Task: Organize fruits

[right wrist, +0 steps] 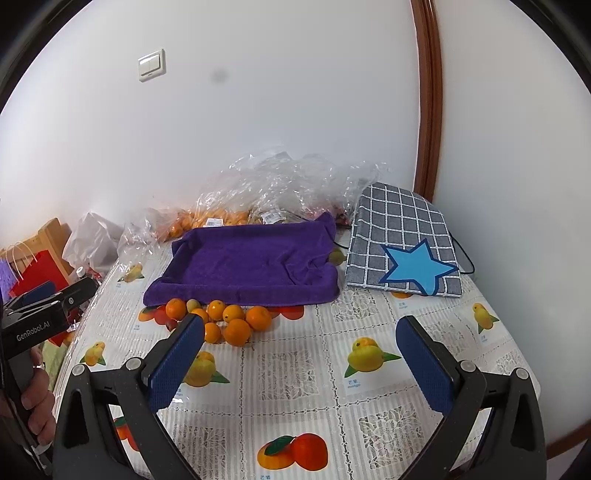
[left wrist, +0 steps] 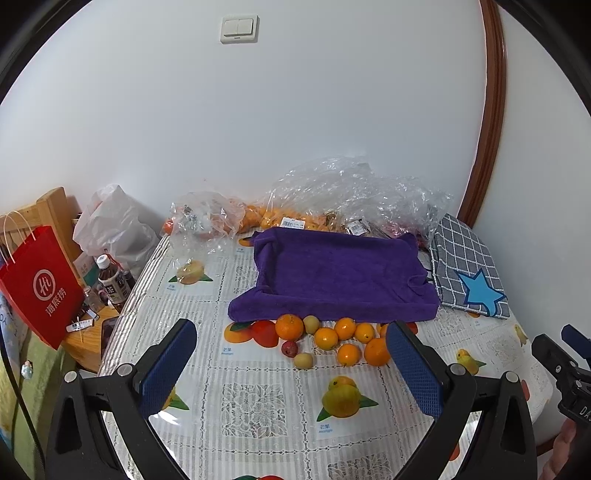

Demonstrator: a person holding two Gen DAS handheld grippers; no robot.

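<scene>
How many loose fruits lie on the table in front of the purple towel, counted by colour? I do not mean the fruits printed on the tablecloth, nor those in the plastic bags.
Orange fruits: 7
Pale yellow-green fruits: 2
Small dark red fruit: 1
Total: 10

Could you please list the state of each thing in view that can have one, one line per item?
left gripper: open, holding nothing, above the table.
right gripper: open, holding nothing.
purple towel tray: holds no fruit.
loose fruits: clustered on the tablecloth against the tray's front edge, none sorted yet.
clear plastic bags: crumpled behind the tray, some with oranges inside.
checked cloth: folded, lying flat right of the tray.
light switch: position unclear.
</scene>
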